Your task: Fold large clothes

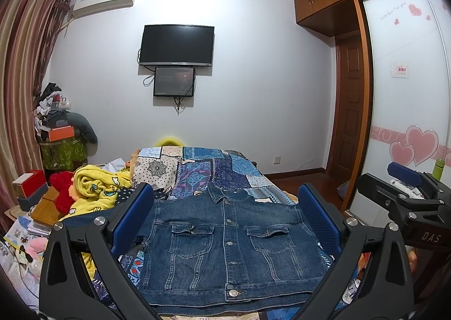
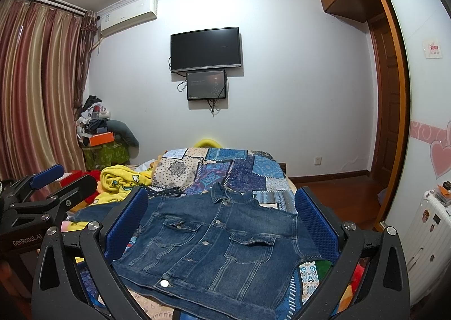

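Note:
A blue denim jacket [image 1: 228,243] lies flat, front up and buttoned, on the patchwork bedspread [image 1: 214,170], its sleeves folded out of sight. It also shows in the right wrist view [image 2: 222,246]. My left gripper [image 1: 222,212] is open and empty, held above the jacket with a finger on each side. My right gripper [image 2: 221,214] is open and empty above the jacket too. The right gripper shows at the right of the left wrist view [image 1: 406,187]; the left gripper shows at the left of the right wrist view [image 2: 53,179].
A yellow blanket [image 1: 98,187] and a red plush toy [image 1: 63,191] lie left of the jacket. Boxes and books [image 1: 28,187] pile at the far left. A white suitcase [image 2: 428,229] stands at the right by the wardrobe. A TV [image 1: 177,45] hangs on the far wall.

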Motion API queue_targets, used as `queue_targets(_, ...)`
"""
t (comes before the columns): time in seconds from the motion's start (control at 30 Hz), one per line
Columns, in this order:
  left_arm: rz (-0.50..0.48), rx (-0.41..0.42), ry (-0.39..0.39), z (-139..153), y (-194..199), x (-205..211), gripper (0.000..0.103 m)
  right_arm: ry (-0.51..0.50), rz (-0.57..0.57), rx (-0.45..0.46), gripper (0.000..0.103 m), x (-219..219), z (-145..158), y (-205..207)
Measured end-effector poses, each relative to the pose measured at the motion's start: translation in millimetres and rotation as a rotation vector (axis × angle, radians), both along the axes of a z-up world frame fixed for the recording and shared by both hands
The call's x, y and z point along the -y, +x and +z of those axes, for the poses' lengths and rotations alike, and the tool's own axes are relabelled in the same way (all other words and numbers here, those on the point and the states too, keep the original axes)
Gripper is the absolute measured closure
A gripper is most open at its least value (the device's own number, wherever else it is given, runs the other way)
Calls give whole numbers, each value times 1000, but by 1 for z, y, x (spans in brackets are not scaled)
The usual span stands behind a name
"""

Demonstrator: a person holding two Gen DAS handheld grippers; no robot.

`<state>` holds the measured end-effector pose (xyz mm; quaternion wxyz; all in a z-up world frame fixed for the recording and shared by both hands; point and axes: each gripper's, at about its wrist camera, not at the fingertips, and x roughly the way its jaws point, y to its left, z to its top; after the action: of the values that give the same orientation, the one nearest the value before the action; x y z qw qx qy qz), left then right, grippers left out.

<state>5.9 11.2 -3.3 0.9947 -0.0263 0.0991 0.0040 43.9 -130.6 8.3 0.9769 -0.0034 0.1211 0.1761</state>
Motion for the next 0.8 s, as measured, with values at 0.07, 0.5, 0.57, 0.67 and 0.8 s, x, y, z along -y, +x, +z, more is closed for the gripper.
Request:
queue_targets(0.07, 2, 0, 0, 0, 1, 0, 0, 0, 0, 0, 0, 0, 0, 0)
queue_targets(0.5, 4, -6, -7, -3, 6, -4, 0, -9, -3, -7, 0, 1, -1, 3)
queue_targets(0.57, 5, -11, -9, -4, 8, -5, 0, -12, -3, -12, 0, -1, -1, 7)
queue_targets(0.67, 3, -31, -16, -6, 14, -9, 0, -19, -2, -21, 0, -4, -4, 12)
queue_targets(0.8, 8, -63, -34, -13, 27, -17, 0, -32, -1, -45, 0, -9, -9, 23)
